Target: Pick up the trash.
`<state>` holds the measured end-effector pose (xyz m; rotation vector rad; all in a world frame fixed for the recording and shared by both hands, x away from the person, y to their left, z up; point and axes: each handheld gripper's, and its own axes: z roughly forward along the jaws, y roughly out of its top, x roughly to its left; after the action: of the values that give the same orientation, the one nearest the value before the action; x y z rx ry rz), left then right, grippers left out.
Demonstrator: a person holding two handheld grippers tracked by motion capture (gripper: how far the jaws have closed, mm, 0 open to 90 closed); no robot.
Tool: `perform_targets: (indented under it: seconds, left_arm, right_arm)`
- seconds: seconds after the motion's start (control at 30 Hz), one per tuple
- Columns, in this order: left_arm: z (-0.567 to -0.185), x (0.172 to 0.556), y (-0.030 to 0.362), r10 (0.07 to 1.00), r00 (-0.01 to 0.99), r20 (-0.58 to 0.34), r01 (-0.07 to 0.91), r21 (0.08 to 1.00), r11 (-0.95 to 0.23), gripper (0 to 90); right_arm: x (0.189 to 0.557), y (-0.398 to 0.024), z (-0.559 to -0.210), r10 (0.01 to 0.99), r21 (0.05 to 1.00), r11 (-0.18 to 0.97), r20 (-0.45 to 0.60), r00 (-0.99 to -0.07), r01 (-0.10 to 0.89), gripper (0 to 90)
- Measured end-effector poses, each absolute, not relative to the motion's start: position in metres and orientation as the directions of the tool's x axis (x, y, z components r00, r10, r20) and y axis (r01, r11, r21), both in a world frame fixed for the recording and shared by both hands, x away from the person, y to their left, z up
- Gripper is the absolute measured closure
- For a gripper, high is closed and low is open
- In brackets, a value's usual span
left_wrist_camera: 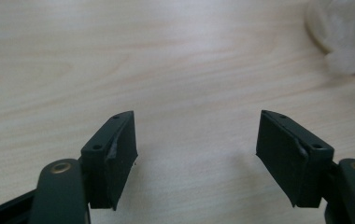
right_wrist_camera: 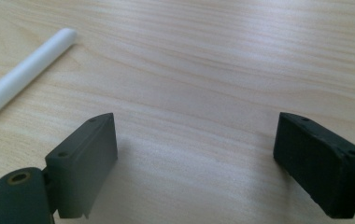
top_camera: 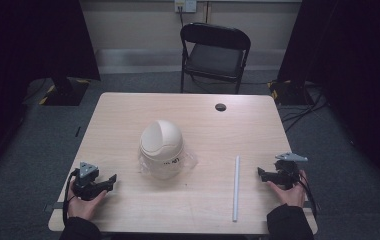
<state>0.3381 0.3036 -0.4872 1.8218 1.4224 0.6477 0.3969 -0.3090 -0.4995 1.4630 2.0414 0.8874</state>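
Both tongs gape empty on the worktop (top_camera: 128,107) — left tongs (top_camera: 109,181) left of the domed bin (top_camera: 161,147), right tongs (top_camera: 263,174) beside the white tube (top_camera: 236,187).

Both hand-held tools are black: the left gripper (top_camera: 112,181) and right gripper (top_camera: 261,173) each carry a grey three-cornered plate, blocky screw-holed jaws with brass-coloured pivots, trailing black cables. The person's sleeves (top_camera: 289,223) are dark.

A light wood table (top_camera: 203,135) holds a white domed bin (top_camera: 161,145) on a clear plastic sheet (top_camera: 190,161) at centre, with a white tube (top_camera: 236,187) lying lengthwise to its right.
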Motion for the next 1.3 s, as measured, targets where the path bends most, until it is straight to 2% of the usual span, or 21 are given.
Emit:
perform_targets:
  seconds: [0.17, 0.33, 0.83, 1.3]
  left_arm:
    - [-0.476, 0.334, 0.302, 0.950, 0.306, -0.068, 0.552, 0.826, -0.119, 30.8]
    - [-0.465, 0.326, 0.300, 0.918, 0.366, -0.154, 0.486, 0.872, -0.048, 32.3]
    - [-0.419, 0.323, 0.296, 0.853, 0.497, -0.159, 0.367, 0.929, -0.041, 31.2]
    - [-0.385, 0.330, 0.253, 0.762, 0.637, -0.119, 0.295, 0.951, -0.098, 30.3]
  right_arm:
    - [0.398, -0.309, -0.500, 0.947, 0.734, 0.225, -0.009, -0.322, 0.640, 12.0]
    - [0.397, -0.309, -0.500, 0.947, 0.734, 0.225, -0.010, -0.320, 0.641, 12.2]
    - [0.396, -0.308, -0.500, 0.953, 0.734, 0.212, -0.009, -0.303, 0.646, 12.2]
    - [0.396, -0.308, -0.500, 0.953, 0.734, 0.212, -0.009, -0.302, 0.646, 12.2]
